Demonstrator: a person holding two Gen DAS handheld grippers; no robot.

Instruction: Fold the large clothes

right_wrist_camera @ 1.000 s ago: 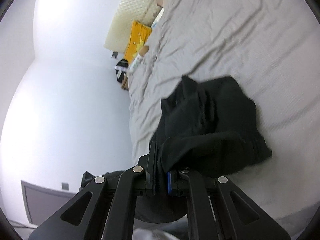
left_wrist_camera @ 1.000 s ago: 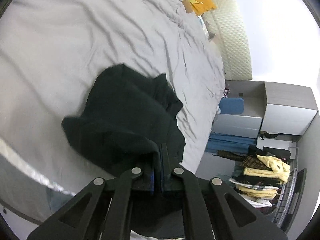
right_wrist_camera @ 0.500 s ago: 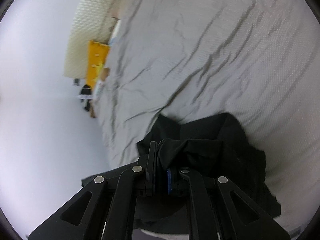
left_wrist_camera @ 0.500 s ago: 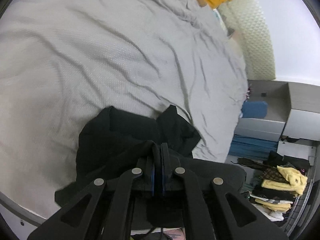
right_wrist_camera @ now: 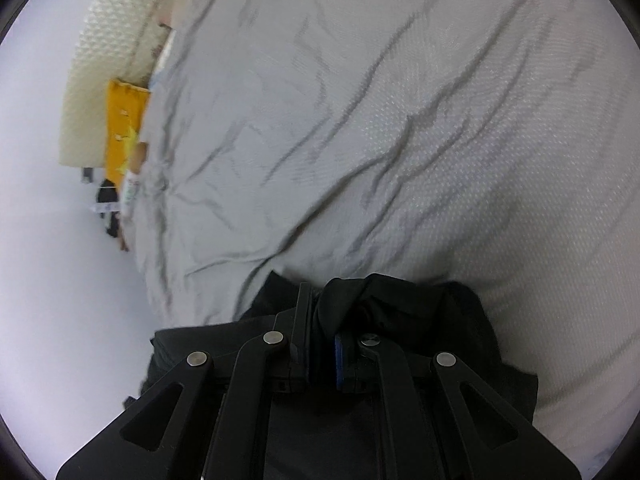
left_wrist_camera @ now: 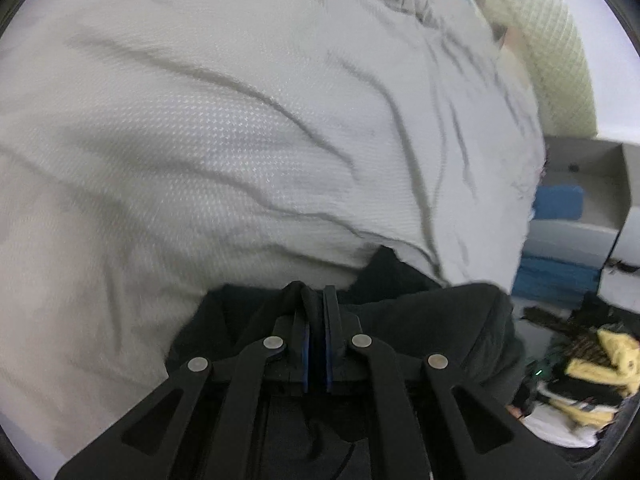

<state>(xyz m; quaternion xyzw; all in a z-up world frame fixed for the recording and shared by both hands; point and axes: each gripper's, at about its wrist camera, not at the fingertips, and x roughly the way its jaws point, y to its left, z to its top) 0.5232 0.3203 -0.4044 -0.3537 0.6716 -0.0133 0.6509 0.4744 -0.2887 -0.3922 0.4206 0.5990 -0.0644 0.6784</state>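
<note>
Grippers: left gripper (left_wrist_camera: 316,300) and right gripper (right_wrist_camera: 320,300) each clamped tight on black garment (left_wrist_camera: 440,312) over grey bedsheet (left_wrist_camera: 240,140).

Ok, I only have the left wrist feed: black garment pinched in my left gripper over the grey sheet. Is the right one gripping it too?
Observer: Yes. The right gripper is shut on a bunched fold of the black garment, just above the grey bedsheet.
Operator: What lies on its far side?
Observer: A plain white wall runs along that edge of the bed, with no furniture showing there.
Operator: Anything at the head end?
Observer: An orange cushion leans against the cream quilted headboard, with small blurred items just below it.
</note>
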